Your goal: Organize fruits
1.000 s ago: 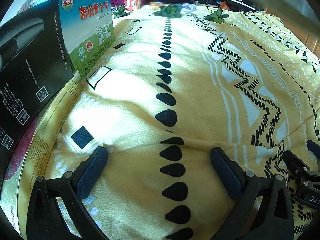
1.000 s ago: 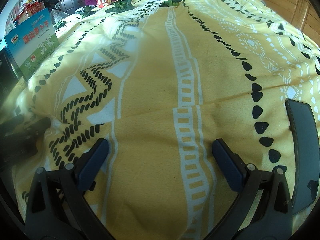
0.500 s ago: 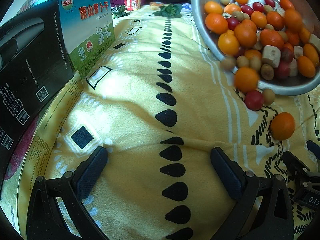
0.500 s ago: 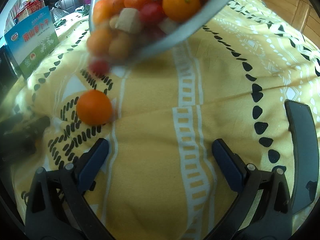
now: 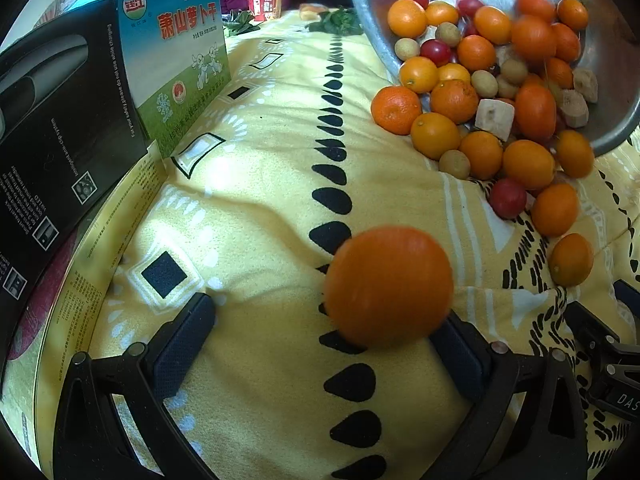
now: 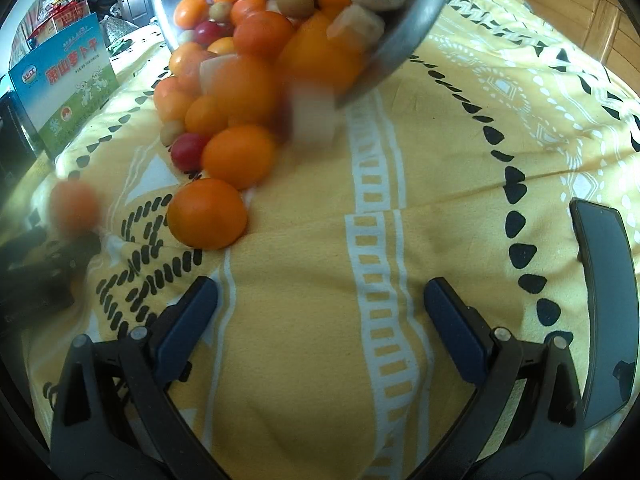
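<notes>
On the yellow patterned cloth (image 6: 440,200), a tilted metal bowl (image 5: 616,92) is spilling fruits (image 5: 480,120); your left hand-held gripper (image 5: 324,344) and right hand-held gripper (image 6: 320,312) are waiting wide and empty, and one orange (image 5: 388,284), seemingly rolling, is probably calling for catching first.

Both wrist views sit low over the yellow cloth (image 5: 260,208), facing forward, sharing the tipped bowl (image 6: 404,46).

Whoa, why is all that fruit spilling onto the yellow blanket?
A tilted shiny metal bowl is tipping out small orange citrus fruits, red cherry tomatoes and little tan round fruits onto the yellow patterned cloth. One blurred orange fruit sits right in front of the left tool. Both the left tool and the right tool rest low over the cloth, open and holding nothing. Sorting has not started yet.
</notes>
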Action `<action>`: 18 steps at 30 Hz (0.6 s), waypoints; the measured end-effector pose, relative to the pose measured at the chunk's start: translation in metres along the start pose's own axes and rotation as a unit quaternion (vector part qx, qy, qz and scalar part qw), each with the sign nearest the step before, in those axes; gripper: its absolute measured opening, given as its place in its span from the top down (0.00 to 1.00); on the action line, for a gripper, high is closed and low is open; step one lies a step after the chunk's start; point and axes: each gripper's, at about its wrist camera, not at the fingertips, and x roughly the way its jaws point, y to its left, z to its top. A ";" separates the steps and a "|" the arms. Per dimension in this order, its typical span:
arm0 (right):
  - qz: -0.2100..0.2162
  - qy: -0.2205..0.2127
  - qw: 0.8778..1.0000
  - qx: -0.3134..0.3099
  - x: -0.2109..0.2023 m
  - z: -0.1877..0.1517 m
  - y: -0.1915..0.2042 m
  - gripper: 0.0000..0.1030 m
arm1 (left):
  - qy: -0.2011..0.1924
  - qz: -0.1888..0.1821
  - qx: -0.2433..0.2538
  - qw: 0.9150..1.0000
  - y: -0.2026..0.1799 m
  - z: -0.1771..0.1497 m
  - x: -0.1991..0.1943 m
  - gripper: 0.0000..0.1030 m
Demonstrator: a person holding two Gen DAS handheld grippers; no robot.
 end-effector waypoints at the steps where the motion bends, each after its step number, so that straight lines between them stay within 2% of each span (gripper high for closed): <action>1: 0.000 0.000 1.000 0.000 0.000 0.001 0.001 0.00 | 0.000 0.000 0.000 1.000 0.000 0.000 0.000 0.00; 18: -0.001 0.001 1.000 -0.001 0.001 0.002 0.003 0.00 | 0.000 0.001 0.002 1.000 0.000 0.001 0.001 0.00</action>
